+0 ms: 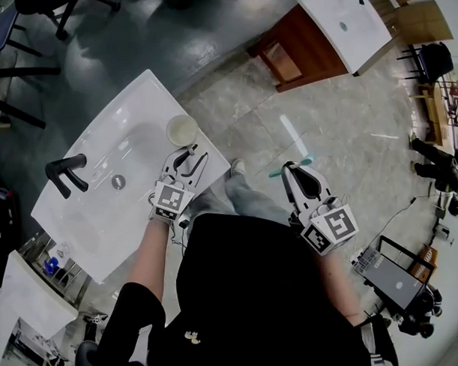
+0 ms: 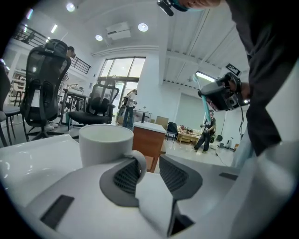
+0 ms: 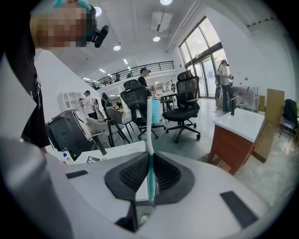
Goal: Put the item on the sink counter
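On the white sink surface, near its front corner, the mug stands, seemingly placed. The left gripper has its jaws parted around the mug's handle, gripping nothing, so only withdrawal seems left. The right gripper clenches a toothbrush in its jaws, well off the sink.

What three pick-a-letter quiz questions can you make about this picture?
1. Where is the cup? A on the sink counter; B on the floor; C on a chair.
2. What colour is the tap? A red; B black; C yellow.
3. What is the right gripper doing? A hanging open and empty; B holding a spoon; C gripping a toothbrush.
Answers: 1 A, it stands at the counter's corner. 2 B, the tap is plainly black. 3 C, its fingers press on the toothbrush handle.
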A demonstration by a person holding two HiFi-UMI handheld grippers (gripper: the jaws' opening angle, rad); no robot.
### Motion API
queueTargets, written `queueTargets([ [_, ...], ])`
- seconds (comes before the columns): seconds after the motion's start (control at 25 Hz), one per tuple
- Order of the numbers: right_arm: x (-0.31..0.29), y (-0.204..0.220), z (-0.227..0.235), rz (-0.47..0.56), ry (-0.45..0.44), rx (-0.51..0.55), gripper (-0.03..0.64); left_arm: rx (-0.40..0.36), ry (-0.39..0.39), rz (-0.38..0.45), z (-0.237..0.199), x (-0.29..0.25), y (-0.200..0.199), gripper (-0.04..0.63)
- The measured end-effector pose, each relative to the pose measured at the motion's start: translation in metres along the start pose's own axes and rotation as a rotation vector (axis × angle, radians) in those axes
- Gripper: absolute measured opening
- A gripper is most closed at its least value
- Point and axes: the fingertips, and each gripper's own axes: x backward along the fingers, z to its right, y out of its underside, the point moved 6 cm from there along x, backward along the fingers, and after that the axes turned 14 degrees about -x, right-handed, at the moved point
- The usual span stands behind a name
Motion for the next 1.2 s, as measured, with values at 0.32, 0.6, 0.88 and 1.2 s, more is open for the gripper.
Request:
queueTargets([
  [0.32,0.008,0.005,-0.004,0.013,0.010,0.001,0.049,-0.020,-0.068,-0.036,-0.004,0.005,0.011,0.149],
  [0.6,0.012,0.006,-0.010,0.025,0.013,0.006,0.049,-0.010,-0.092,-0.040,-0.006,0.013,0.015,0.157],
  [0.88,0.011,0.008,-0.019,0.029,0.004,0.015,0.049,0.004,-0.129,-0.045,-0.012,0.028,0.019,0.163],
  [1.2,0.001,-0.002,-0.030,0.070,-0.026,0.022,0.049,0.046,-0.173,-0.034,-0.019,0.067,0.003,0.151],
])
